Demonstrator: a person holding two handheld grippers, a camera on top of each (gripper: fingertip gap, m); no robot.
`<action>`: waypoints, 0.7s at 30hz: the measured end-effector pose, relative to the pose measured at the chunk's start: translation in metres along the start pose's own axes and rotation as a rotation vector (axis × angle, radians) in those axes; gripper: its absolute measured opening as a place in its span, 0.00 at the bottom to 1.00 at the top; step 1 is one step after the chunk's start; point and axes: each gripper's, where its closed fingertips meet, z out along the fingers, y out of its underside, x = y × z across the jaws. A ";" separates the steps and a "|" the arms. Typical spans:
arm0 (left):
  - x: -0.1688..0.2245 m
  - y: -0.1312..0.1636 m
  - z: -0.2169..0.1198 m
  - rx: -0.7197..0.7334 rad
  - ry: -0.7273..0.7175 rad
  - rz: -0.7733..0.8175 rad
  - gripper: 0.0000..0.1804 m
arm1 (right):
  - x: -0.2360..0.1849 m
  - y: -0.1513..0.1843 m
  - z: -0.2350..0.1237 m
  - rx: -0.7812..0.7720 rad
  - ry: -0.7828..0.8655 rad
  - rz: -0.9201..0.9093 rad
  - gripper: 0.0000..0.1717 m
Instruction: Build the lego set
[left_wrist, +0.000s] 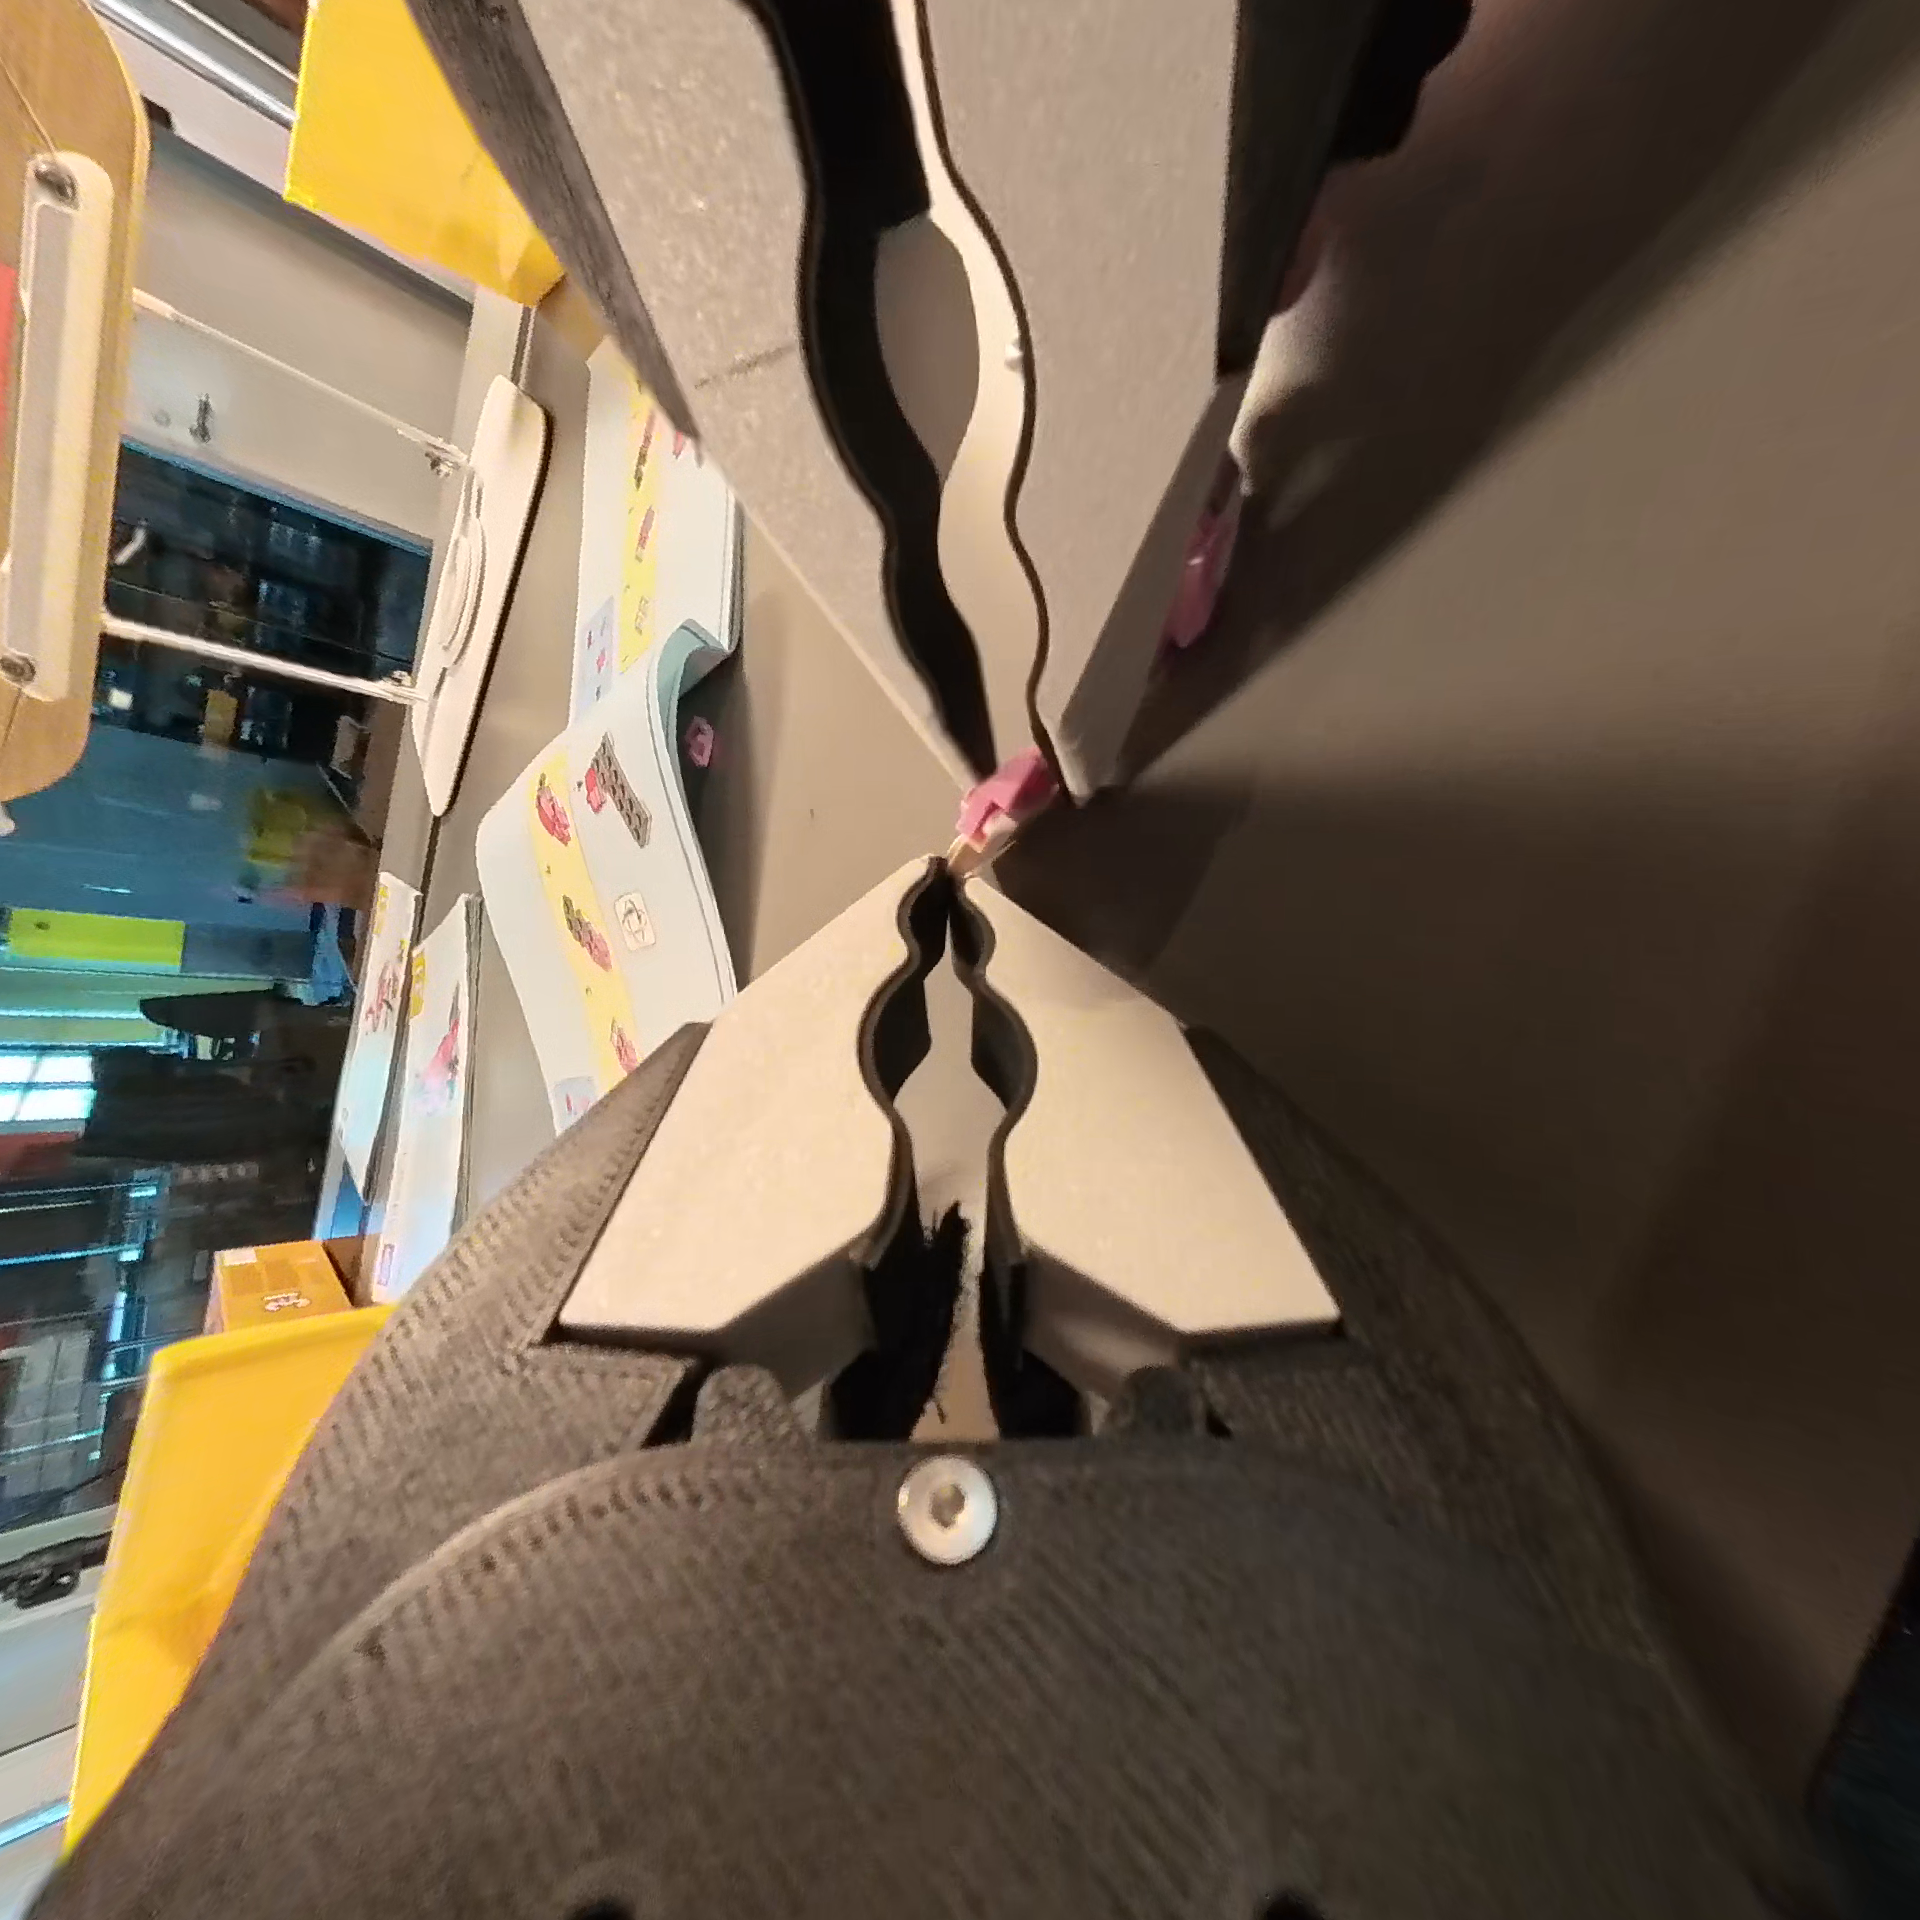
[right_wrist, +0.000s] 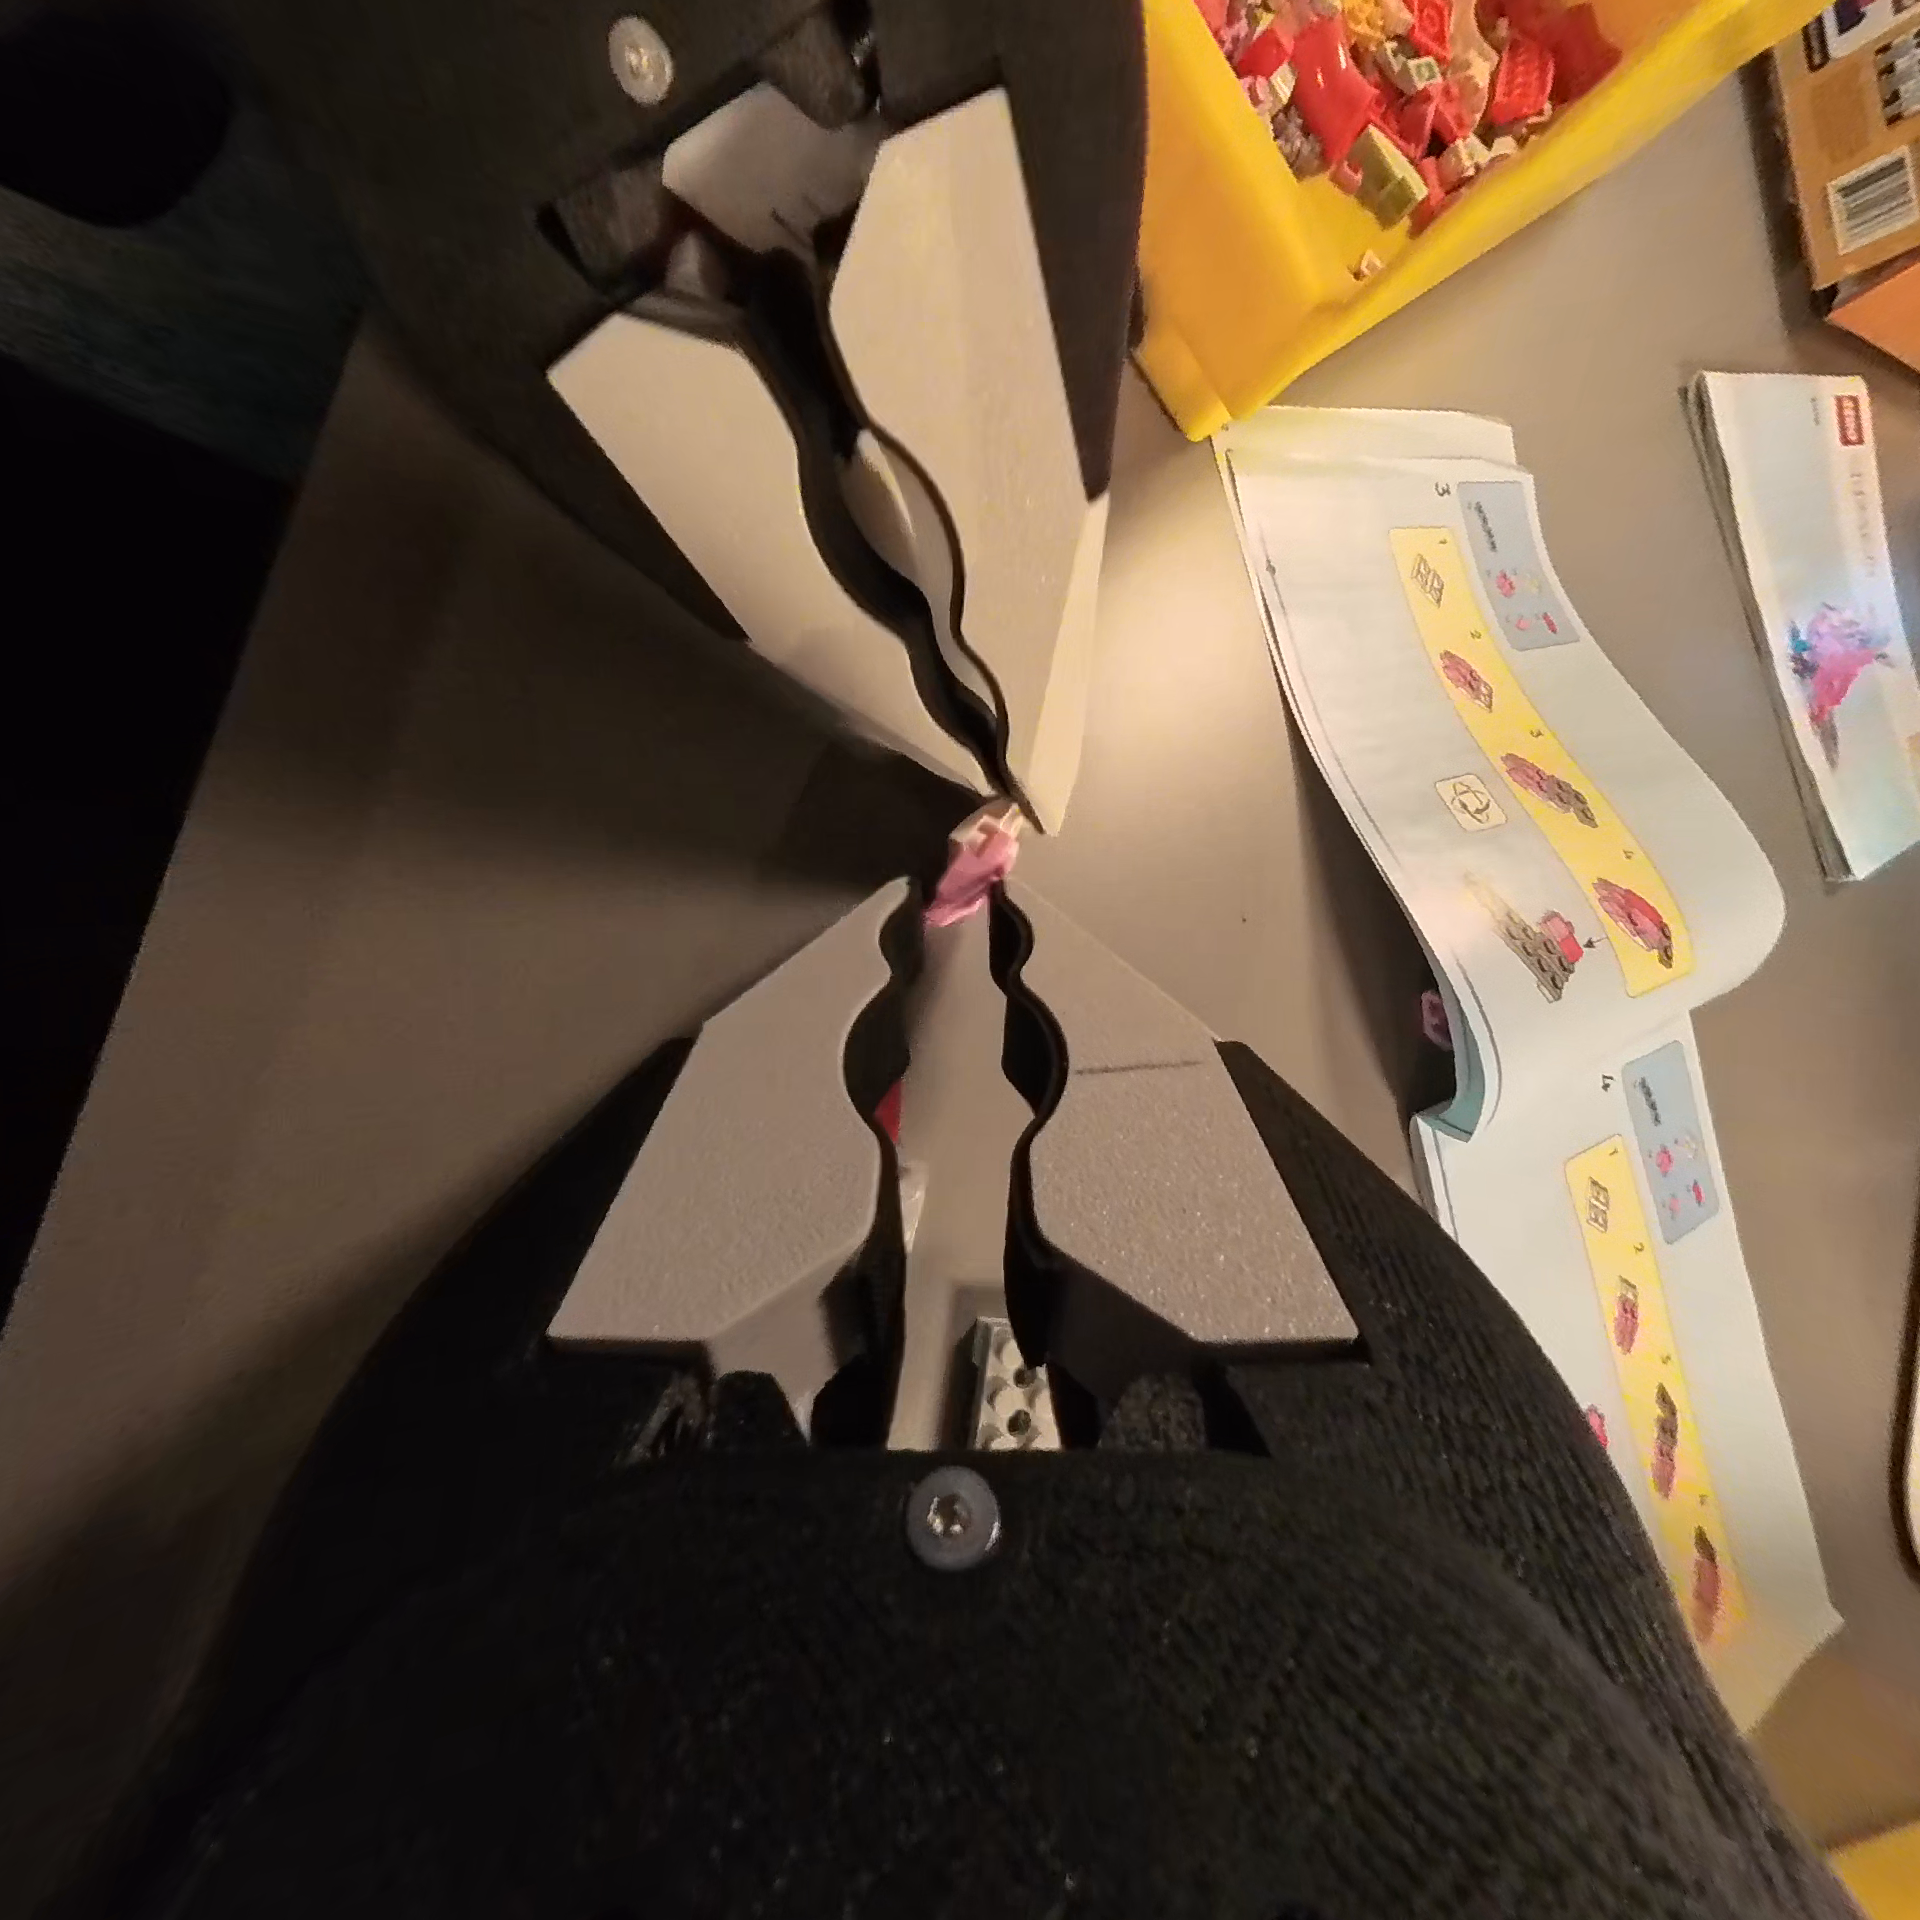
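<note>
1. The left gripper (left_wrist: 951, 883) is seen with its jaws closed together at the tips, where a thin cream piece (left_wrist: 971, 854) is pinched.
2. The right gripper (right_wrist: 956, 904) is seen with its jaws narrowly parted, clamped on a small pink brick (right_wrist: 961, 883).
3. The cream piece and the pink brick are joined end to end between the two grippers, which meet tip to tip above the grey table (right_wrist: 1195, 779); the two are held clear of the tabletop.
4. In the left wrist view the pink brick (left_wrist: 1003, 800) is shown at the far gripper's tips; whether both pads press on it there cannot be told, since the view is blurred.
5. Only in the right wrist view is a yellow bin (right_wrist: 1247, 260) shown filled with red and tan bricks, and a grey studded plate (right_wrist: 1008, 1382) is seen under the jaws.
6. An open instruction booklet (right_wrist: 1558, 779) is shown in both views, with a loose pink piece (left_wrist: 703, 740) beside its edge.
7. Only in the left wrist view are a white stand (left_wrist: 483, 582) and dark shelving behind it seen.
</note>
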 end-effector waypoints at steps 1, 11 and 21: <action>0.001 0.000 -0.001 0.003 0.013 -0.005 0.00 | 0.000 0.000 0.000 -0.003 0.005 -0.010 0.05; 0.006 0.001 -0.011 0.069 0.067 0.003 0.02 | -0.001 -0.002 0.001 0.016 0.012 -0.072 0.02; 0.010 -0.003 -0.019 0.121 0.126 -0.029 0.08 | -0.002 -0.003 0.001 0.026 0.006 -0.088 0.02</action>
